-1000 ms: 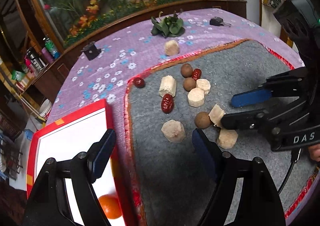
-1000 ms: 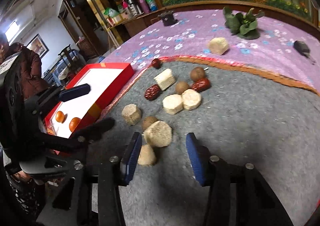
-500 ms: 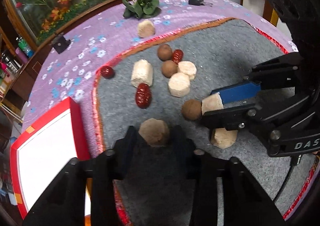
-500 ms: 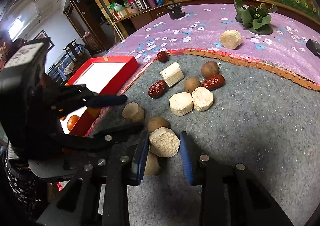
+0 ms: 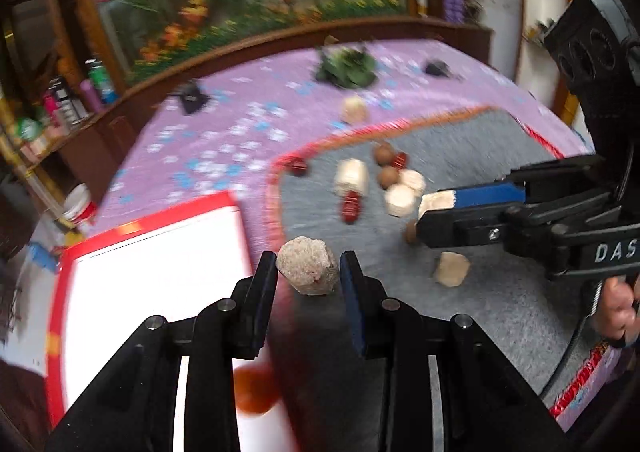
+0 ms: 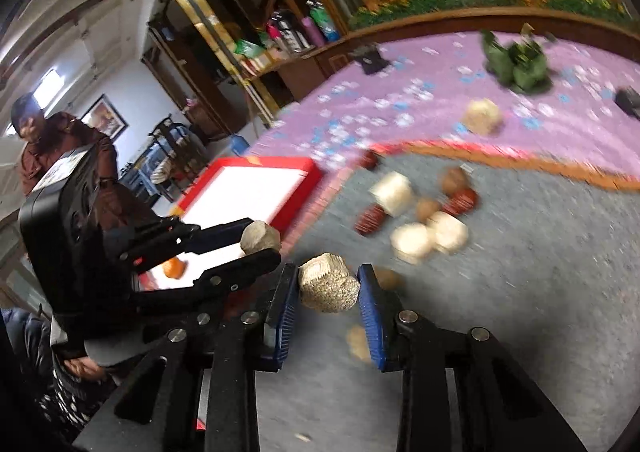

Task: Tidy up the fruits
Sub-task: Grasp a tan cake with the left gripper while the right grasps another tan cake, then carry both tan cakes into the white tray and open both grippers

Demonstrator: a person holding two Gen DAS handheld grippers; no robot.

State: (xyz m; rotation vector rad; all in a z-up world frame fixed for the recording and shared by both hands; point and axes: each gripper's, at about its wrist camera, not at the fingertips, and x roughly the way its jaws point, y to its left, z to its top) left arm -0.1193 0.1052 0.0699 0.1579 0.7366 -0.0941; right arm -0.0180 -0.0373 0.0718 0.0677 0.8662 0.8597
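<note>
Dim indoor light; heavy motion blur across both views; fisheye bending at edges; tray interior (image 5: pixel 160 272) blown white.

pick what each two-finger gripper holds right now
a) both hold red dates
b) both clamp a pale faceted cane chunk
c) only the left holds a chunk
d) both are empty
b: the left gripper pinches one pale faceted chunk, and the right gripper pinches another, each clear of the grey felt mat.

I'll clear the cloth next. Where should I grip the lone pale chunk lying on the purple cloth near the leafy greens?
Take the pale chunk across its two flat sides, coming down from above. It is stubby and blocky and sits apart from the greens, so both fingers have room. Blur hides its exact faces.
</note>
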